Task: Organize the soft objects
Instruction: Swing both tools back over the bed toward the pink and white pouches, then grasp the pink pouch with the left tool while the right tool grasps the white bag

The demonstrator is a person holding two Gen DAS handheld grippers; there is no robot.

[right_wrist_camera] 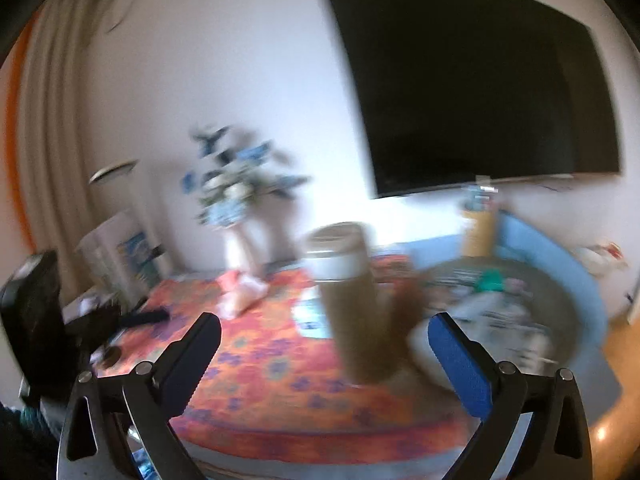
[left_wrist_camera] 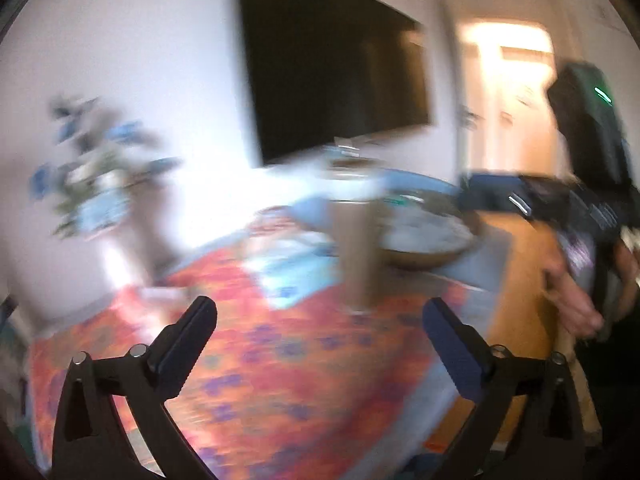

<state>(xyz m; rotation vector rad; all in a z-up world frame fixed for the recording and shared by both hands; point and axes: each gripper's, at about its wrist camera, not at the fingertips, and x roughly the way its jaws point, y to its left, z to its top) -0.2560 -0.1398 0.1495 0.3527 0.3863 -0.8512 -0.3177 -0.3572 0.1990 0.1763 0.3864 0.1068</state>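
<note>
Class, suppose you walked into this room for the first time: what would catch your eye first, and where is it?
The big dark screen on the white wall dominates the upper right. Below it, a bright orange-red flowered cloth covers the table, with a tall tan canister standing near its middle. A vase of blue and white flowers stands at the table's far left, by the wall.

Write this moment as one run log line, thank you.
left gripper: open, empty | right gripper: open, empty | tall brown cylindrical canister: upright on orange floral tablecloth

A dark television (right_wrist_camera: pixel 476 92) hangs on the white wall (right_wrist_camera: pixel 240 80) above an orange-flowered tablecloth (right_wrist_camera: pixel 280 368).
</note>
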